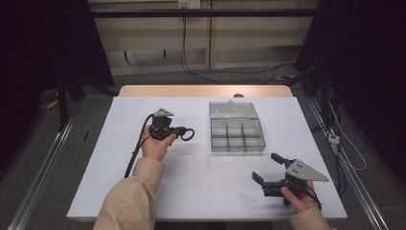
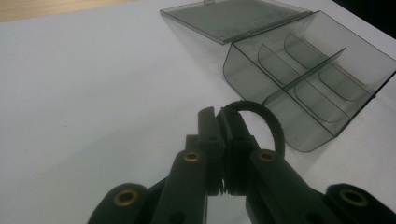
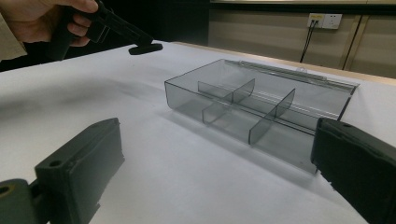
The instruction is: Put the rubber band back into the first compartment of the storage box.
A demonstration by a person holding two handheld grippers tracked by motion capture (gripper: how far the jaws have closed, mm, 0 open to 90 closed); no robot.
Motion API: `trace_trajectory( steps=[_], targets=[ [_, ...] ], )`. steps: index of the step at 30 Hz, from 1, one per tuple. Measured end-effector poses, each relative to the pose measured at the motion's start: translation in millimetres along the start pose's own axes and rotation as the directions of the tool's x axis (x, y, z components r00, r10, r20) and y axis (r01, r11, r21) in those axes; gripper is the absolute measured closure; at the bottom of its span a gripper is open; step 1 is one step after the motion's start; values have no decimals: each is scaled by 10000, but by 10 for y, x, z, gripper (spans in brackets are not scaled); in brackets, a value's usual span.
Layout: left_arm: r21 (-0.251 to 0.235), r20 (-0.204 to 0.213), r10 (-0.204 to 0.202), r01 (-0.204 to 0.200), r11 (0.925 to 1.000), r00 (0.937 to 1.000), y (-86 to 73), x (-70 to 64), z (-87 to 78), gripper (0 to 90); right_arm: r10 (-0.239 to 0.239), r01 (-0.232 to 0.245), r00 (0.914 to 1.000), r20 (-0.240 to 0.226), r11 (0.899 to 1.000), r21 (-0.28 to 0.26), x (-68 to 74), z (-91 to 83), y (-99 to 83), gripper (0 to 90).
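Pinching a black ring point(image 2: 261, 116) in the left tool point(image 1: 179, 132), just beside the clear divided box point(image 1: 237, 135) (lid open) mid-worktop point(image 1: 191, 182); right tool point(image 1: 269, 168) gaping wide, nearer.

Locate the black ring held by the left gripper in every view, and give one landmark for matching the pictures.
High view: the black ring sits left of centre, at the left gripper's tip, short of the clear compartment box.
Left gripper view: centre, clamped between the jaws.
Right gripper view: upper left, edge-on.
Shared landmark: the box, lid open.
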State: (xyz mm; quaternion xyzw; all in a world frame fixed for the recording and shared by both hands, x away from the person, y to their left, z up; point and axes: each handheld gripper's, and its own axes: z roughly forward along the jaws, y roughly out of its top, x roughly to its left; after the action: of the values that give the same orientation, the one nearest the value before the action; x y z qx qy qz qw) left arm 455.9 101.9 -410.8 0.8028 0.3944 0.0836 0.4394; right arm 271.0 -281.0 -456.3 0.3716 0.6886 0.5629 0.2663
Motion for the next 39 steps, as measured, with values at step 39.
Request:
trace_trajectory(
  steps=[39],
  targets=[
    [-61,306,8,-6,10000,9995,237,-70,218,883,-15,14,10000,-79,10000,-39,5,0,7,22]
  ],
)
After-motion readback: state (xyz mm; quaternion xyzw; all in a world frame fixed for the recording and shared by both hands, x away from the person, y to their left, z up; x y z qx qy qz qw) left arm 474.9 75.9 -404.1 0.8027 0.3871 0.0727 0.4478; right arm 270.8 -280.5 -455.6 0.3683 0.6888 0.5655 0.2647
